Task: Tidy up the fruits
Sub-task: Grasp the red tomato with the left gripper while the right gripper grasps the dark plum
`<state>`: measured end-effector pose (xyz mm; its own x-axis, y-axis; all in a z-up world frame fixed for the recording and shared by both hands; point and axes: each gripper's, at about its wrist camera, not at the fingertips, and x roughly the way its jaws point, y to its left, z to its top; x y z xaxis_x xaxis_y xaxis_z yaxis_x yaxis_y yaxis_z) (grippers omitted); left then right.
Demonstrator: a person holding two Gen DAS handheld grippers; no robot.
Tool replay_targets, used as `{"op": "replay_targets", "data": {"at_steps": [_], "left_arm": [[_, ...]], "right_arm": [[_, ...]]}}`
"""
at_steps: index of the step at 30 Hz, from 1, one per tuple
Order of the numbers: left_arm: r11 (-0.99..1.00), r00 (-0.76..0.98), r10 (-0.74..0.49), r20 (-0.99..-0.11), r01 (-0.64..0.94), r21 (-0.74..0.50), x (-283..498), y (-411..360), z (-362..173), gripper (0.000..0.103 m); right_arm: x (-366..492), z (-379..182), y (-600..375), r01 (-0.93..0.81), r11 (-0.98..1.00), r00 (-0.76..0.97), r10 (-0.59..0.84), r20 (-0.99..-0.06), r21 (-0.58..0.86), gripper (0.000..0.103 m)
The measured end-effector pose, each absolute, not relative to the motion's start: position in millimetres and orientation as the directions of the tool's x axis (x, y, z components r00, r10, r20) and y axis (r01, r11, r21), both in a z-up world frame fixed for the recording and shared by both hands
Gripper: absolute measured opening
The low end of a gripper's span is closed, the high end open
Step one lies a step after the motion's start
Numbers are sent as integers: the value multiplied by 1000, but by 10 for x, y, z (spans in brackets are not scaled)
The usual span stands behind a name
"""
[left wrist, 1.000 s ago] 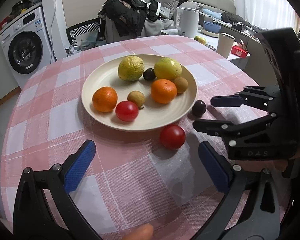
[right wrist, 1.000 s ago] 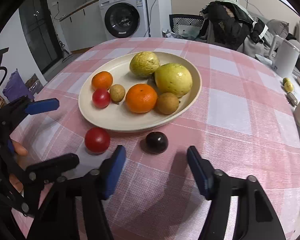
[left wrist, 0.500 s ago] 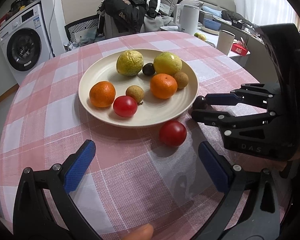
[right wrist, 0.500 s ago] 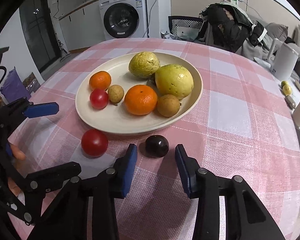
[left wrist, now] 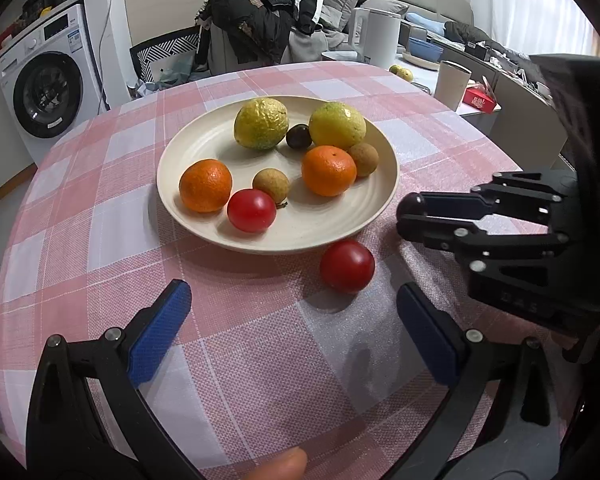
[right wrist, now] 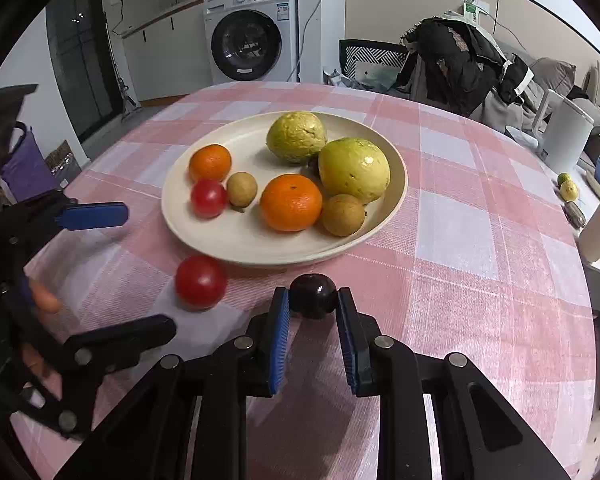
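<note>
A cream plate (left wrist: pixel 204 148) (right wrist: pixel 236 240) on the pink checked table holds two yellow-green fruits, two oranges, a red tomato, two small brown fruits and a dark fruit. A loose red tomato (left wrist: pixel 347 266) (right wrist: pixel 200 281) lies on the cloth just in front of the plate. My right gripper (right wrist: pixel 313 298) is shut on a small dark plum (right wrist: pixel 313 295) (left wrist: pixel 408 205) at the plate's near edge. My left gripper (left wrist: pixel 292 320) is open and empty, its blue pads either side of the loose tomato, a little short of it.
A white kettle (left wrist: pixel 376 40) and a cup (left wrist: pixel 452 80) stand on a side table beyond the far right edge. A chair piled with dark clothes (left wrist: pixel 256 28) and a washing machine (left wrist: pixel 44 92) stand behind the table.
My right gripper moved forward around the dark plum and closed on it. My left gripper stayed open and shifted only slightly.
</note>
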<state>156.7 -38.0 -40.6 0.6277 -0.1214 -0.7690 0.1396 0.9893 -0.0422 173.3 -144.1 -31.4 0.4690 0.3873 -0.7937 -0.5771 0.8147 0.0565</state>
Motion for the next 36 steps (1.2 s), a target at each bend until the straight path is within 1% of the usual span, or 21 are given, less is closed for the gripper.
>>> {"op": "replay_targets", "data": {"at_steps": [7, 10, 11, 13, 16, 19, 22, 25, 26, 27, 28, 32, 36], "left_arm": [[989, 612, -128, -780, 135, -56, 1601, -379, -457, 102], [988, 607, -128, -785, 148, -46, 1610, -412, -475, 92], [987, 602, -131, -788, 155, -46, 1613, -423, -484, 85], [984, 589, -141, -796, 174, -45, 1625, -466, -514, 75], [977, 583, -157, -797, 209, -40, 1631, -534, -544, 71], [972, 579, -172, -797, 233, -41, 1651, -625, -566, 64], [971, 582, -181, -793, 236, -49, 1692, -688, -558, 51], [967, 580, -185, -793, 250, -42, 1711, -747, -547, 40], [966, 582, -190, -791, 255, -44, 1710, -764, -544, 36], [965, 583, -194, -789, 260, -45, 1707, -774, -542, 28], [964, 584, -197, -788, 262, -47, 1704, -777, -536, 26], [963, 595, -194, -780, 267, -36, 1673, -779, -504, 26], [960, 608, -217, -764, 274, -55, 1609, -746, -435, 26]], "right_arm": [[1704, -157, -1523, -587, 800, 475, 464, -748, 123, 24], [1706, -129, -1539, -590, 796, 478, 478, -737, 134, 24], [1713, -124, -1544, -588, 797, 479, 481, -734, 138, 24], [1716, -118, -1550, -587, 796, 477, 486, -732, 146, 24], [1731, -115, -1556, -585, 797, 478, 486, -731, 147, 24], [1736, -115, -1570, -584, 797, 479, 490, -729, 152, 24], [1744, -112, -1601, -579, 800, 481, 490, -727, 156, 24], [1763, -107, -1632, -571, 805, 484, 490, -725, 163, 24], [1761, -106, -1639, -570, 805, 484, 489, -726, 163, 24], [1763, -107, -1643, -570, 805, 483, 490, -726, 164, 24], [1766, -107, -1645, -571, 804, 483, 491, -725, 164, 24], [1778, -117, -1657, -571, 803, 482, 496, -722, 170, 24], [1775, -95, -1689, -565, 807, 495, 500, -711, 174, 24]]}}
